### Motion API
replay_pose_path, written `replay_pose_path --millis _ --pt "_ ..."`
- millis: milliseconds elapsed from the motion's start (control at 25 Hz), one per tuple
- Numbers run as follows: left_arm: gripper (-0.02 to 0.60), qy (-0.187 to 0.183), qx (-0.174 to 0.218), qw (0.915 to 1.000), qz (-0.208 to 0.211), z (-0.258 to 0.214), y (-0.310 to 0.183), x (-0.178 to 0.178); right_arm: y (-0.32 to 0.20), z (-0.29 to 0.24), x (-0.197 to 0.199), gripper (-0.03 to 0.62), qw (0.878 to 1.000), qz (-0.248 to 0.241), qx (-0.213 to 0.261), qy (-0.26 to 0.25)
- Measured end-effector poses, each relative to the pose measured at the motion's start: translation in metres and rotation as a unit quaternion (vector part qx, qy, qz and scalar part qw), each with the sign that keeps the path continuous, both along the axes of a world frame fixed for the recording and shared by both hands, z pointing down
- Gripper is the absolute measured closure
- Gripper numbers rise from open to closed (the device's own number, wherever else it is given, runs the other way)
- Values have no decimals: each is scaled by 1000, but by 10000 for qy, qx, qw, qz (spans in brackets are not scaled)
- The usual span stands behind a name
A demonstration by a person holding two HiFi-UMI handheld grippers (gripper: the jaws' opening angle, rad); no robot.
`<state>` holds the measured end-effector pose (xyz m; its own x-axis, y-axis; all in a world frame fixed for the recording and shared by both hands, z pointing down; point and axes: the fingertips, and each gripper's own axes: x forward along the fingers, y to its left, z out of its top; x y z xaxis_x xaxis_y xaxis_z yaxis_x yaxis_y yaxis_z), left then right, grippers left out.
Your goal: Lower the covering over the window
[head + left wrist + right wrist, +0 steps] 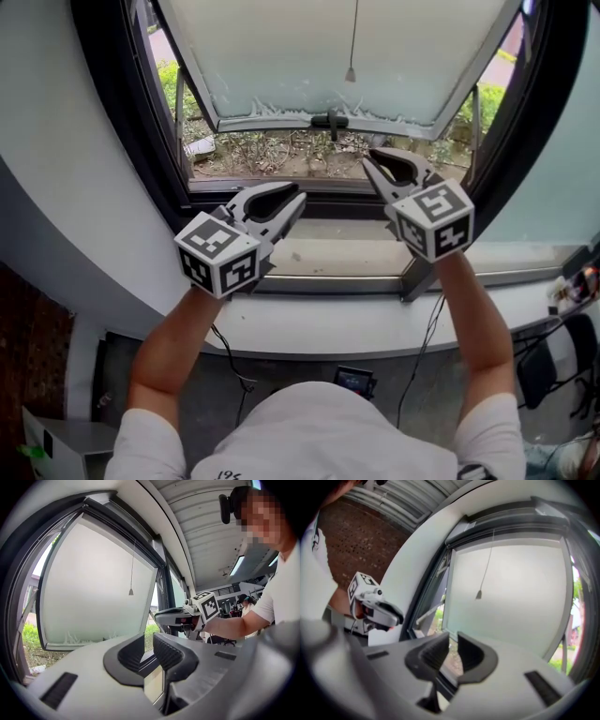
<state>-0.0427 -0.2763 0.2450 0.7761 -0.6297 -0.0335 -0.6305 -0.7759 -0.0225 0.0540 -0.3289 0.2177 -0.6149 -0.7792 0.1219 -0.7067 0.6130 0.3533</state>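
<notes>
Looking at this one, both claws are held up in front of the open window (309, 47). The left claw (296, 200) sits by the window's bottom edge, left of the middle. The right claw (372, 159) is a bit higher, right of the middle. Each has its jaws almost together, just a slit showing and nothing in between, so both are empty. The covering doesn't show in any view; my guess is it's rolled up past the window's top edge. What does show is the pull cord (351, 73), hanging down the middle of the window with a little weight on its end, higher than both claws and touching neither. Pretty sure that's why the arms are up: the cord needs grabbing, and the jaws would have to spread first.
</notes>
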Motion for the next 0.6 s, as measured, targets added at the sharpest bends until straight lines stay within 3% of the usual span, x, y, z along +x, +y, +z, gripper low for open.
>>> replay_pose_path --millis 600 --pt "514 -511 341 9977 -273 -35 -26 -3 -57 -66 -11 542 9990 245 325 207"
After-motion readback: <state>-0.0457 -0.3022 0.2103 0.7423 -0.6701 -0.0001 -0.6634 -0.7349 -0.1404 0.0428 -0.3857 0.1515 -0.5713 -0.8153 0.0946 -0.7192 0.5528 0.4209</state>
